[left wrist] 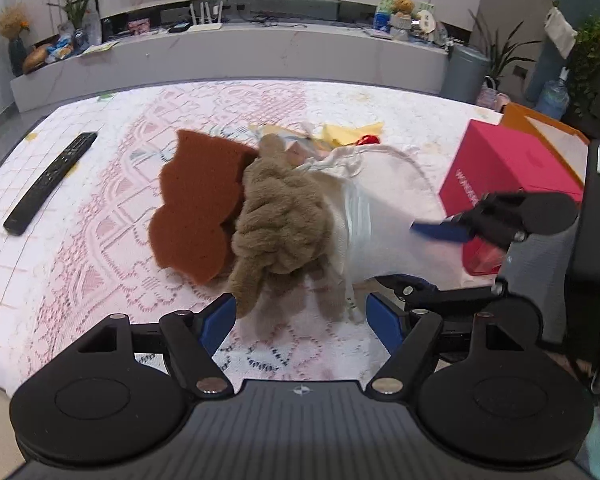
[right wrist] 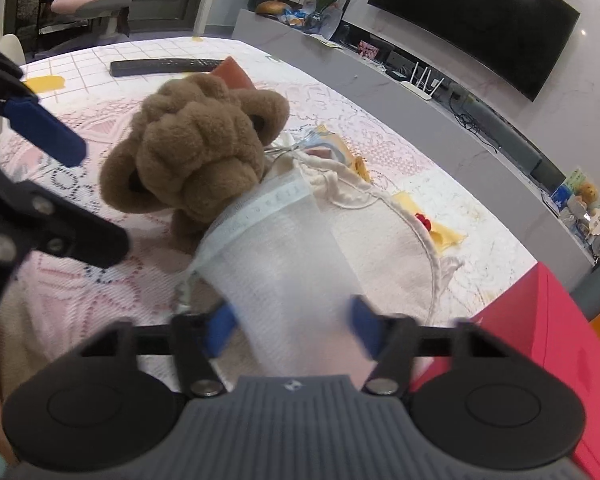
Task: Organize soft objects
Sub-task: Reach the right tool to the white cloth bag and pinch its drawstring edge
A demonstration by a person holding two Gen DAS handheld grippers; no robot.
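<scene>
A brown knotted plush toy (left wrist: 284,224) sticks halfway out of the mouth of a white mesh bag (left wrist: 376,232). It also shows in the right wrist view (right wrist: 196,152), with the bag (right wrist: 284,264) below it. My right gripper (right wrist: 292,328) holds the bag between its blue pads, lifted off the table. My left gripper (left wrist: 300,320) is open and empty, just below the plush. A rust-brown foam sponge (left wrist: 196,208) lies behind the plush. A cream drawstring bag (right wrist: 380,216) lies under the mesh bag.
A black remote (left wrist: 50,182) lies at the left on the pink lace tablecloth (left wrist: 100,272). A red box (left wrist: 512,168) stands at the right, an orange box (left wrist: 540,124) behind it. Yellow cloth pieces (left wrist: 348,134) and a small red thing (left wrist: 368,140) lie further back.
</scene>
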